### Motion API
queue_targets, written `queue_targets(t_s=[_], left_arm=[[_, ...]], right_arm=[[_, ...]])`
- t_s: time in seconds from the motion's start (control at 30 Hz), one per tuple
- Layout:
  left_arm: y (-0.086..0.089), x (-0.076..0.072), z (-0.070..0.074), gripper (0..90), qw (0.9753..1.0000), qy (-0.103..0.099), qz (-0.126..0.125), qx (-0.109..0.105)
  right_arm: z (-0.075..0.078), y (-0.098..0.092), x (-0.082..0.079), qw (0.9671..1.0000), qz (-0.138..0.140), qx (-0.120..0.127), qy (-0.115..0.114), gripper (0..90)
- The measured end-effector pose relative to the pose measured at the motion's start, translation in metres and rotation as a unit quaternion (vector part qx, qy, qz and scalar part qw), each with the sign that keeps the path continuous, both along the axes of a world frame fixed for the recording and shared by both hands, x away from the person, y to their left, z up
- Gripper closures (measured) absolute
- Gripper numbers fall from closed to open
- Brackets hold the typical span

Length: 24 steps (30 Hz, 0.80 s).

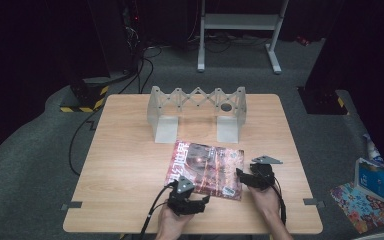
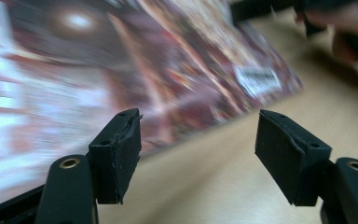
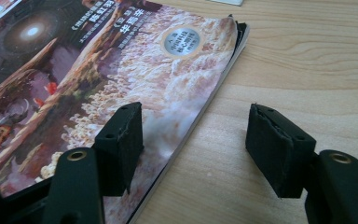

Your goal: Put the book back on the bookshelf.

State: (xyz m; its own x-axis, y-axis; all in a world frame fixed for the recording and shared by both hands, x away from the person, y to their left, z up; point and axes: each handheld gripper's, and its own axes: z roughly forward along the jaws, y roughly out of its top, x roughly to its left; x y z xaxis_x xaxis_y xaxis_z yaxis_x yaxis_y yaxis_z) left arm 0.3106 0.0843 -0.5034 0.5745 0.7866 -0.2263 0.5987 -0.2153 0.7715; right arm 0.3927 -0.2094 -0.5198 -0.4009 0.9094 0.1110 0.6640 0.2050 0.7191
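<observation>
Magazine (image 1: pixel 205 170) thin, floppy, probably slippery; best pinched at an edge. Left gripper (image 1: pixel 196 204) near its bottom edge, right gripper (image 1: pixel 245 176) at its side, both wide open.

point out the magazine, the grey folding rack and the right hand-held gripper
magazine (image 1: pixel 205 169), high view, middle of its cover
grey folding rack (image 1: pixel 198 98), high view, its crossed lattice bar
right hand-held gripper (image 3: pixel 196 149), right gripper view, midway between its open jaws
</observation>
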Motion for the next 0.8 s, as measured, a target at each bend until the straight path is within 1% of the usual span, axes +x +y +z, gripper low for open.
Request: queue_targets(t_s=[0.03, 0.1, 0.13, 0.17, 0.2, 0.23, 0.27, 0.3, 0.37, 0.4, 0.43, 0.47, 0.5, 0.53, 0.6, 0.7, 0.73, 0.8], left_arm=[[0.008, 0.004, 0.002, 31.2, 0.9999, -0.002, 0.011, 0.000], [0.025, 0.015, 0.006, 30.9, 0.9995, -0.004, 0.031, 0.008], [0.030, 0.019, 0.007, 31.0, 0.9993, -0.002, 0.037, 0.007], [0.037, 0.025, 0.007, 31.2, 0.9989, 0.005, 0.046, 0.005], [0.042, 0.030, 0.007, 31.5, 0.9984, 0.012, 0.055, 0.001], [0.047, 0.034, 0.008, 31.8, 0.9978, 0.007, 0.065, 0.001], [0.051, 0.039, 0.008, 32.6, 0.9970, 0.001, 0.077, 0.009], [0.053, 0.042, 0.007, 33.1, 0.9966, 0.001, 0.082, 0.008], [0.060, 0.049, 0.005, 33.3, 0.9958, 0.004, 0.091, -0.002], [0.061, 0.052, 0.003, 33.3, 0.9953, 0.004, 0.096, -0.001], [0.063, 0.055, 0.002, 33.7, 0.9953, 0.006, 0.096, 0.008], [0.063, 0.058, 0.000, 33.6, 0.9952, 0.010, 0.097, 0.015], [0.063, 0.061, -0.001, 33.6, 0.9950, 0.009, 0.097, 0.022], [0.064, 0.065, -0.003, 33.6, 0.9949, 0.010, 0.097, 0.025], [0.065, 0.072, -0.005, 33.6, 0.9947, 0.014, 0.099, 0.025], [0.068, 0.079, -0.010, 33.7, 0.9942, 0.020, 0.105, 0.011], [0.069, 0.081, -0.012, 33.8, 0.9941, 0.022, 0.105, 0.013], [0.069, 0.084, -0.016, 34.0, 0.9941, 0.025, 0.105, 0.014]], right_arm=[[0.000, 0.000, 0.000, 1.0000, -0.002, 0.000, -0.001, 35.4], [0.000, -0.001, 0.001, 1.0000, -0.006, 0.000, -0.001, 35.1], [0.000, -0.002, 0.002, 1.0000, -0.007, 0.001, 0.003, 35.4], [0.001, -0.001, 0.003, 0.9999, -0.008, 0.001, 0.008, 36.2], [0.003, -0.002, 0.005, 0.9998, -0.007, 0.003, 0.017, 39.1], [0.005, -0.001, 0.006, 0.9995, -0.007, 0.005, 0.029, 41.1], [0.007, -0.001, 0.008, 0.9993, -0.006, 0.004, 0.036, 41.8], [0.009, 0.000, 0.009, 0.9993, -0.005, 0.005, 0.036, 42.4], [0.011, 0.001, 0.012, 0.9991, -0.006, 0.006, 0.042, 42.5], [0.011, 0.001, 0.013, 0.9990, -0.006, 0.006, 0.044, 42.5], [0.012, 0.002, 0.014, 0.9987, -0.008, 0.007, 0.049, 42.5], [0.012, 0.002, 0.016, 0.9988, -0.006, 0.003, 0.049, 42.5], [0.012, 0.004, 0.017, 0.9985, -0.008, 0.003, 0.054, 42.5], [0.012, 0.005, 0.019, 0.9985, -0.009, 0.000, 0.055, 42.5], [0.013, 0.006, 0.021, 0.9984, -0.010, -0.003, 0.055, 42.4], [0.015, 0.008, 0.024, 0.9983, -0.012, -0.005, 0.056, 42.8], [0.016, 0.009, 0.025, 0.9983, -0.008, -0.008, 0.058, 43.2], [0.018, 0.011, 0.027, 0.9980, -0.009, -0.012, 0.061, 43.6]])
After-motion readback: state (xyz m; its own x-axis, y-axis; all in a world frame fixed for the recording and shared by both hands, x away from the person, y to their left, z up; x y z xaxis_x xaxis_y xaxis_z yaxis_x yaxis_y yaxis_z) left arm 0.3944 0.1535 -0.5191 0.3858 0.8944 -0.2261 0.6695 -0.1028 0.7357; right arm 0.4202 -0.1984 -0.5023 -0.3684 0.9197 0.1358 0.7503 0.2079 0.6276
